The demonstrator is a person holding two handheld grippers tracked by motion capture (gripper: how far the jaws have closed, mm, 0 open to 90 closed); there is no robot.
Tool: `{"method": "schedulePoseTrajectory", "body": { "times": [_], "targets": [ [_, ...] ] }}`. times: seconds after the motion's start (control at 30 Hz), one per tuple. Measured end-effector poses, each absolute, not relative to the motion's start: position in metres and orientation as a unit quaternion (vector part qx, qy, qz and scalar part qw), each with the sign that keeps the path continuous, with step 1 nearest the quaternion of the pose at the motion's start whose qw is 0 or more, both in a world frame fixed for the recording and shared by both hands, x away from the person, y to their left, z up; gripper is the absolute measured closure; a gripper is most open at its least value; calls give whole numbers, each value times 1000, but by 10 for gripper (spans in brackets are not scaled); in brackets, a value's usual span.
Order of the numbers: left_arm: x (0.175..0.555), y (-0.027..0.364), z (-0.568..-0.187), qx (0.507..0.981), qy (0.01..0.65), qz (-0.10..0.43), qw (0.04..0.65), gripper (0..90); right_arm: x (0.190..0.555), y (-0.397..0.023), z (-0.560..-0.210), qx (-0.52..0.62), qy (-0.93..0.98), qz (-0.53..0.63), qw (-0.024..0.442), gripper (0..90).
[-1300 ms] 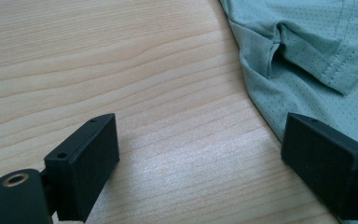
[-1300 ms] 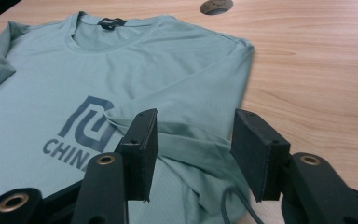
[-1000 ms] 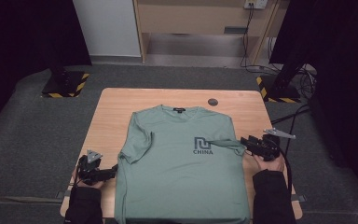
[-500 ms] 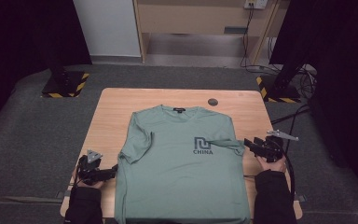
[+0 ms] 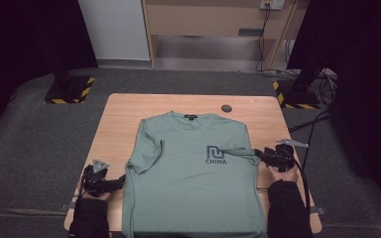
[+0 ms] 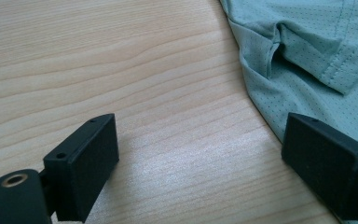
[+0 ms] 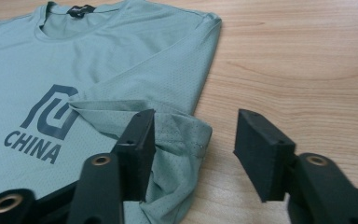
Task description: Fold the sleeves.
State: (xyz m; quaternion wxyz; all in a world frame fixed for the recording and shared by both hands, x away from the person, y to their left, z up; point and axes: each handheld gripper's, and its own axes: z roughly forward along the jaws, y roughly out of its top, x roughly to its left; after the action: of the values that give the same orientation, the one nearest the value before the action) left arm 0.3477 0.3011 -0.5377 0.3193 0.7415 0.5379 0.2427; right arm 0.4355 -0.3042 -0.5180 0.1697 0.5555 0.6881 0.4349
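Right gripper view: T-shirt (image 7: 121,60) sleeve hem partly behind right gripper (image 7: 193,140).

From my remote seat I look down on a light wooden table (image 5: 129,114) with clear grain, standing on dark grey carpet (image 5: 34,134). Beyond it a white panel (image 5: 114,29) rises beside a pale wooden cabinet (image 5: 213,15) with a recess underneath. Black curtains (image 5: 25,34) close off both sides, so the edges of the room sit in deep shadow. Two stand bases edged with yellow-and-black hazard tape (image 5: 69,89) rest on the carpet at either far corner of the table. Cables (image 5: 322,79) tangle on the floor at the right, and a wall socket (image 5: 272,4) sits above them.
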Motion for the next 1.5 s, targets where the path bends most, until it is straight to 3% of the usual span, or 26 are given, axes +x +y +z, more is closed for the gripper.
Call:
{"method": "schedulePoseTrajectory", "body": {
  "times": [0.2,0.43,0.63,0.87,0.97,1.13,1.3,1.5],
  "targets": [
    [348,301,-538,742,538,243,319,99,440,-298,-523,559,695,421,167,580],
    [348,301,-538,742,538,243,319,99,440,-290,-519,555,712,394,172,787],
    [348,301,-538,742,538,242,319,99,435,-283,-506,531,732,390,174,853],
    [348,301,-538,742,538,243,319,99,428,-269,-494,498,763,385,149,861],
    [348,301,-538,742,538,242,319,99,426,-259,-491,481,780,381,121,812],
    [348,301,-538,742,538,242,319,99,420,-256,-485,471,791,382,79,590],
    [348,301,-538,742,538,242,319,99,411,-271,-466,477,768,411,117,431],
    [348,301,-538,742,538,242,319,99,410,-277,-447,477,756,422,148,329]
  ]
}}
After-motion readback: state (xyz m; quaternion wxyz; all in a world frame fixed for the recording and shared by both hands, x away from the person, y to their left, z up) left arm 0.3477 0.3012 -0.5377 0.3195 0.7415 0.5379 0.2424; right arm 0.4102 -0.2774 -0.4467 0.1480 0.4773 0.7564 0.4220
